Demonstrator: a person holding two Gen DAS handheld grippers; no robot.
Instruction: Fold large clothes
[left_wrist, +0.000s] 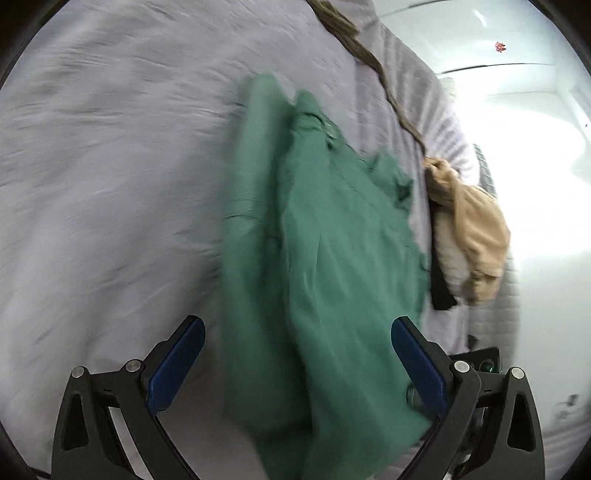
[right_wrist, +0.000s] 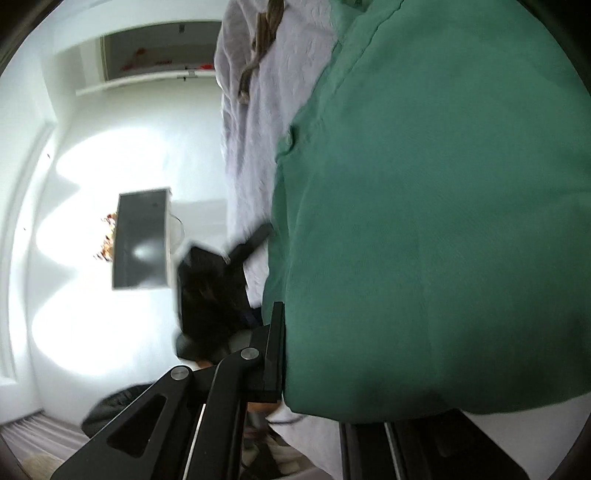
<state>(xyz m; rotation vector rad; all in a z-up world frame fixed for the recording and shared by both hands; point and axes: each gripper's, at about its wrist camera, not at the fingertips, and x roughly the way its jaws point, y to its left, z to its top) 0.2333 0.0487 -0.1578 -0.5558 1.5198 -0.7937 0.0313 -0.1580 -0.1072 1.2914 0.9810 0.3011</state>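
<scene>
- Gripping green garment (right_wrist: 443, 221) in my right gripper (right_wrist: 284, 354), jaws clamped on its fabric.
- Left gripper (left_wrist: 295, 365) spread wide above garment, not touching.
- Garment lies crumpled near bed (left_wrist: 110, 147) edge.

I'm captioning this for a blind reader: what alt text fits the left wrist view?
An open left gripper with blue pads hovers over a rumpled green garment lying on a pale lilac bedspread. A tan cloth sits at the bed's right edge, and the picture is motion-blurred.
</scene>
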